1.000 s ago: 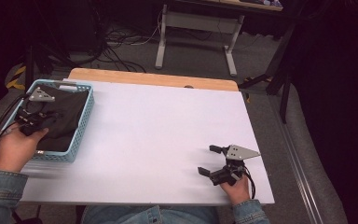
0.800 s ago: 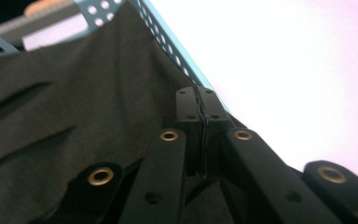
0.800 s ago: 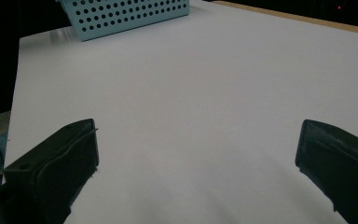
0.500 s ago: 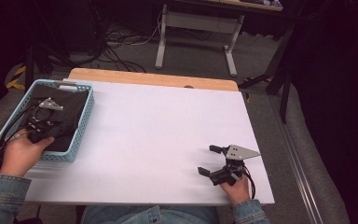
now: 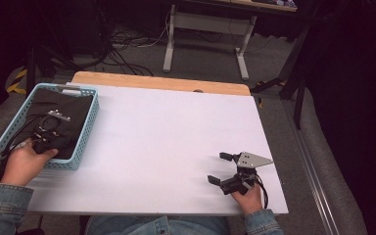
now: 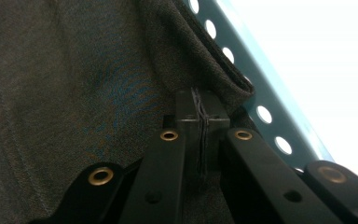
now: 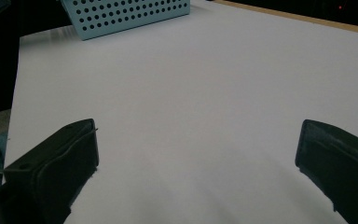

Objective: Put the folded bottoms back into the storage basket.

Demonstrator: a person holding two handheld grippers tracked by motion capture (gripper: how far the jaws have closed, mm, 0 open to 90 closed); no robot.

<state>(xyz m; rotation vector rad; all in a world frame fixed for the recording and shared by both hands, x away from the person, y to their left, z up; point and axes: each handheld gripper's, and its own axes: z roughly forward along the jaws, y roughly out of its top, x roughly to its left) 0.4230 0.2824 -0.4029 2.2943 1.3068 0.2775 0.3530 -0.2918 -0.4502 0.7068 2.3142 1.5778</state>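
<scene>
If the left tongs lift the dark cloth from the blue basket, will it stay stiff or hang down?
Probably it hangs limp: the dark cloth lies in soft folds, its edge rolled against the blue basket. It looks thin, so likely light. The left tongs are shut on a small pinch, so the rest may trail.

basket [image 5: 87,128] sitting at the table's [image 5: 166,132] left edge, cloth [image 5: 63,110] lying inside it, left gripper [image 6: 200,123] reaching down into the cloth by the basket wall, right gripper [image 5: 225,169] resting near the table's front right corner, well apart
</scene>
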